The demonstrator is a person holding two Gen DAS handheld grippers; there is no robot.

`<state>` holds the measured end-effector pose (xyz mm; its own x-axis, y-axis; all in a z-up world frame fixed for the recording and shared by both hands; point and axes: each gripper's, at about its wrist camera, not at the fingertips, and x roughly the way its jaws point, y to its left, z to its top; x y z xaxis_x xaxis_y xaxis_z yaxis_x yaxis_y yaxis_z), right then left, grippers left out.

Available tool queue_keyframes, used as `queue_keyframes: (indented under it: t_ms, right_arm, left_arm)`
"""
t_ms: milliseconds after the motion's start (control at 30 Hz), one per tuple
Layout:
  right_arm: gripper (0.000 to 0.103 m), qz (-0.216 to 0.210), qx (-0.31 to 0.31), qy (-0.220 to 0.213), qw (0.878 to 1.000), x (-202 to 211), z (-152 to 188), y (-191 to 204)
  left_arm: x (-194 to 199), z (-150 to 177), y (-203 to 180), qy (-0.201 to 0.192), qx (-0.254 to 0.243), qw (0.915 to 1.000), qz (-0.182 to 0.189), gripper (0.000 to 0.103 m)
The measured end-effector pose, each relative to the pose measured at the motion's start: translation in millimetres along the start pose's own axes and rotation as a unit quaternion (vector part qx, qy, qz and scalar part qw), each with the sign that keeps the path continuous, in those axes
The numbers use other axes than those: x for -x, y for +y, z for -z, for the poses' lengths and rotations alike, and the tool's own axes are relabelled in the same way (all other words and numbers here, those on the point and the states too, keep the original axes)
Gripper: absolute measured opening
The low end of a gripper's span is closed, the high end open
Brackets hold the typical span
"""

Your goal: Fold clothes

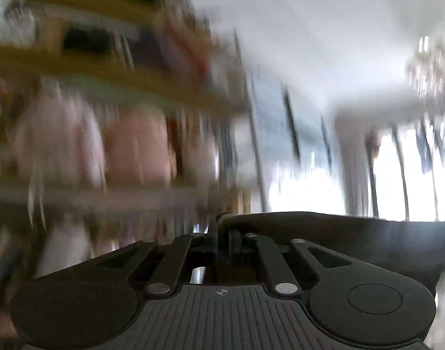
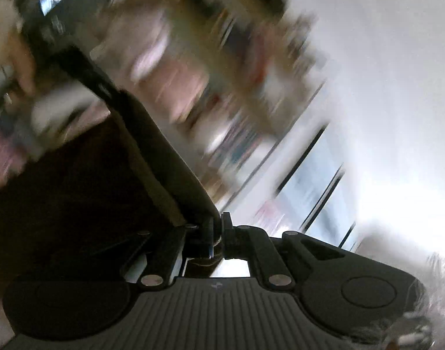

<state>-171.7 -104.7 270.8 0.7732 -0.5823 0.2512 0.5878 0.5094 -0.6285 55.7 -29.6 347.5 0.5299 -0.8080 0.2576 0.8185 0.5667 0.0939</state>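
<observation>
Both wrist views: grippers (image 1: 222, 233) (image 2: 218, 233) clamp dark garment (image 2: 76, 204) (no legible writing).

No desk or floor can be made out in either view. Blurred yellow shelves (image 1: 111, 67) are seen, loaded with indistinct items.

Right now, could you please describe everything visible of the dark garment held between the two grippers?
The dark garment looks like black or very dark brown cloth, lifted into the air. Its thick hemmed edge runs taut into the right gripper, whose fingers pinch it. In the left wrist view it spreads rightward from the closed left gripper. Motion blur hides finer detail.
</observation>
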Motion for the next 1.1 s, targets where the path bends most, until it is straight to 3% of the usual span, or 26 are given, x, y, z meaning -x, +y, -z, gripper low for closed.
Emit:
queue_keyframes:
  t_ms: [33, 100, 167, 233, 267, 333, 433, 500, 533, 600, 733, 867, 1000, 1100]
  right_arm:
    - [0.004, -0.015, -0.022, -0.015, 1.000, 12, -13, -7]
    - [0.004, -0.090, -0.088, -0.026, 0.992, 35, -29, -17]
    - [0.004, -0.188, -0.135, 0.004, 0.973, 45, -26, -3]
    - [0.004, -0.280, -0.178, 0.040, 0.943, 54, -20, 16]
    - [0.004, -0.312, -0.189, 0.080, 0.928, 53, -5, 42]
    - [0.004, -0.372, -0.210, 0.158, 0.890, 50, 25, 96]
    - [0.004, -0.455, -0.237, 0.272, 0.814, 47, 70, 177]
    - [0.004, -0.502, -0.250, 0.342, 0.754, 45, 98, 229]
    - [0.004, -0.516, -0.252, 0.362, 0.734, 51, 103, 246]
    - [0.004, -0.544, -0.252, 0.393, 0.697, 62, 106, 273]
    - [0.004, -0.584, -0.237, 0.396, 0.667, 71, 84, 303]
    - [0.004, -0.611, -0.257, 0.397, 0.635, 61, 56, 325]
    - [0.004, -0.617, -0.259, 0.412, 0.619, 58, 50, 343]
    - [0.005, -0.620, -0.248, 0.419, 0.616, 59, 43, 359]
  left_arm:
    - [13, -4, 7, -0.014, 0.002, 0.9999, 0.002, 0.007]
    - [38, 0, 24, -0.019, 0.005, 0.9998, 0.008, 0.007]
    - [57, 28, 49, 0.034, 0.009, 0.9992, 0.017, 0.007]
    - [72, 80, 75, 0.135, 0.022, 0.9905, 0.021, 0.008]
    - [80, 112, 87, 0.189, 0.035, 0.9813, 0.014, 0.008]
    - [101, 180, 107, 0.292, 0.062, 0.9543, -0.012, 0.007]
    - [146, 278, 124, 0.417, 0.091, 0.9019, -0.069, 0.007]
    - [170, 309, 128, 0.458, 0.105, 0.8773, -0.098, 0.007]
    - [181, 323, 130, 0.476, 0.111, 0.8650, -0.112, 0.007]
    - [195, 330, 139, 0.488, 0.121, 0.8541, -0.132, 0.008]
    - [219, 328, 163, 0.488, 0.155, 0.8416, -0.172, 0.014]
    - [257, 315, 189, 0.468, 0.212, 0.8285, -0.223, 0.072]
    - [315, 303, 196, 0.460, 0.218, 0.8224, -0.254, 0.074]
    - [357, 296, 198, 0.432, 0.271, 0.8221, -0.254, 0.074]
